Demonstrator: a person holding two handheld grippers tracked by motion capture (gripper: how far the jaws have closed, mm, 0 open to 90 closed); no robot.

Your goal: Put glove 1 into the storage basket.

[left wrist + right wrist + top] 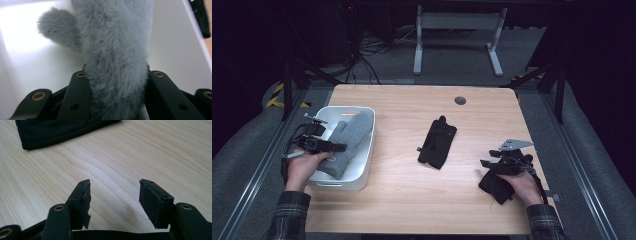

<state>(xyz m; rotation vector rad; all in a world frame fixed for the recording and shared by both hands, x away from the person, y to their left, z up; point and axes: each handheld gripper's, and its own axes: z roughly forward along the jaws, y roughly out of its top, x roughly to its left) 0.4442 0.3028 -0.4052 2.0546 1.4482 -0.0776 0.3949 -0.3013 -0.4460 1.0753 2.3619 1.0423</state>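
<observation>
Grey fuzzy mitten [112, 62] is clamped by its cuff in the left gripper [319, 144] and laid in the white bin [362, 172], apparently for sorting; the right gripper [113, 197], open and empty, is rested near a black glove [438, 142].

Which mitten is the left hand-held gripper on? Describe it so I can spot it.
Find the white bin at the table's left edge. Lying in it is the grey mitten, pinched by the left hand-held gripper. It alone is fuzzy and pale; the other gloves are black and lie on bare wood.
</observation>
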